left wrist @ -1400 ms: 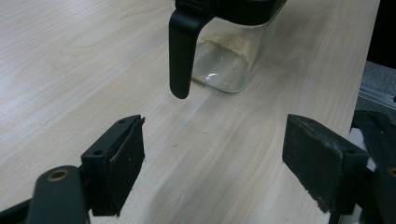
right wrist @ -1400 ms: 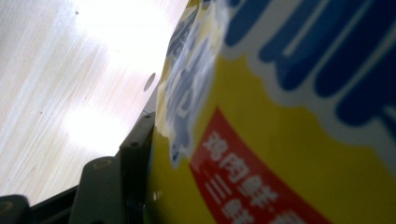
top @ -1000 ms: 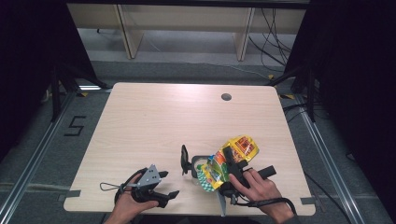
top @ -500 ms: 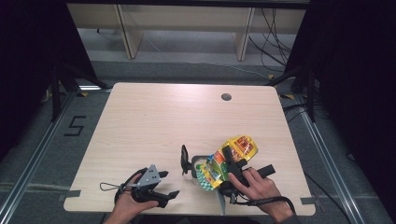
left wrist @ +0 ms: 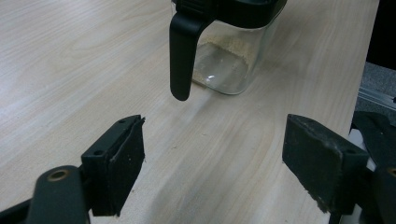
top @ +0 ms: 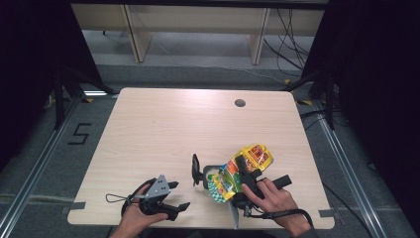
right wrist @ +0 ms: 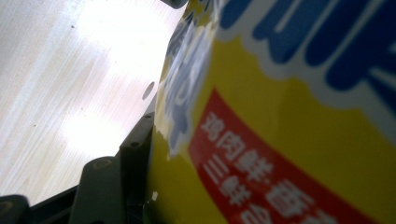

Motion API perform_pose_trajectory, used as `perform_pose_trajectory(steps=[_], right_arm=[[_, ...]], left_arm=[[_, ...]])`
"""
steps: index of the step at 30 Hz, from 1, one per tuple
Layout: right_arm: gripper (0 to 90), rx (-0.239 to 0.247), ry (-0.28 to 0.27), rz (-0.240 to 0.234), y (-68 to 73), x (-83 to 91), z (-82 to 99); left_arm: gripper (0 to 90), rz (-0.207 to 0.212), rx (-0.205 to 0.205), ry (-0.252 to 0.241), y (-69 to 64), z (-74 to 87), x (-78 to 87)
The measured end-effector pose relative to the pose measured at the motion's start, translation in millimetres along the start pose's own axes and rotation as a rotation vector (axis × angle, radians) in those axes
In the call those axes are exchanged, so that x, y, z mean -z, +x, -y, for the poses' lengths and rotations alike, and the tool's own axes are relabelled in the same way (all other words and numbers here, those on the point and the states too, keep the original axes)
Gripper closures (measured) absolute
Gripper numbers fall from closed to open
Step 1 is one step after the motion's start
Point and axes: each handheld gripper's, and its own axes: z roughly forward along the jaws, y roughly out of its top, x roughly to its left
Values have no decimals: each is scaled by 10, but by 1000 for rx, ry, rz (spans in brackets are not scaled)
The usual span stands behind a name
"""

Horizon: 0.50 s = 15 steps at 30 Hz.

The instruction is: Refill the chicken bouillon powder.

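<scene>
Yellow snack bag (top: 241,171) tilted over the glass jar (top: 210,174) near the table's (top: 163,129) front edge, clamped in the right tongs (top: 239,171), pad pressed against it. Left tongs (top: 173,198) wide open, holding nothing, low over the table, pointed toward the jar's black handle (left wrist: 181,56).

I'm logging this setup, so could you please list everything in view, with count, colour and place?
Table: one, light wood, centre; a round hole near its far edge.
Glass container: one, clear with black lid and handle, a little pale powder inside; near-right of the table.
Packet: one, yellow with red, green and blue print; over the container, clamped by the right gripper.
Left gripper: black, near-left, jaws apart.
Right gripper: black, near-right.
Hands: left hand, right hand, bottom edge.
</scene>
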Motion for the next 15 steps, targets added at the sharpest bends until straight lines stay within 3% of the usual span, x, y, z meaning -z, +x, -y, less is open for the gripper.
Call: perform_pose_trajectory(steps=[1,3,5,6,9,11,12,15], right_arm=[[385,3,-1,29,9,1,-1],[385,7,0,31,6,0,5],[386,15,6,40,-6,2,30],[386,15,6,40,-6,2,30],[386,22,14,23,-13,6,85],[386,39,31,21,-13,14,134],[386,38,31,26,-10,20,145],[386,39,27,18,-14,31,151]], left_arm=[[206,2,-4,12,-2,-2,5],[206,-6,-23,19,10,-5,5],[206,0,-11,7,0,-4,-3],[206,-2,18,6,-19,3,-5],[206,-2,14,8,-15,2,-4],[206,-5,-19,20,6,-4,6],[206,3,4,4,-9,1,-7],[206,-5,7,13,-9,2,-6]])
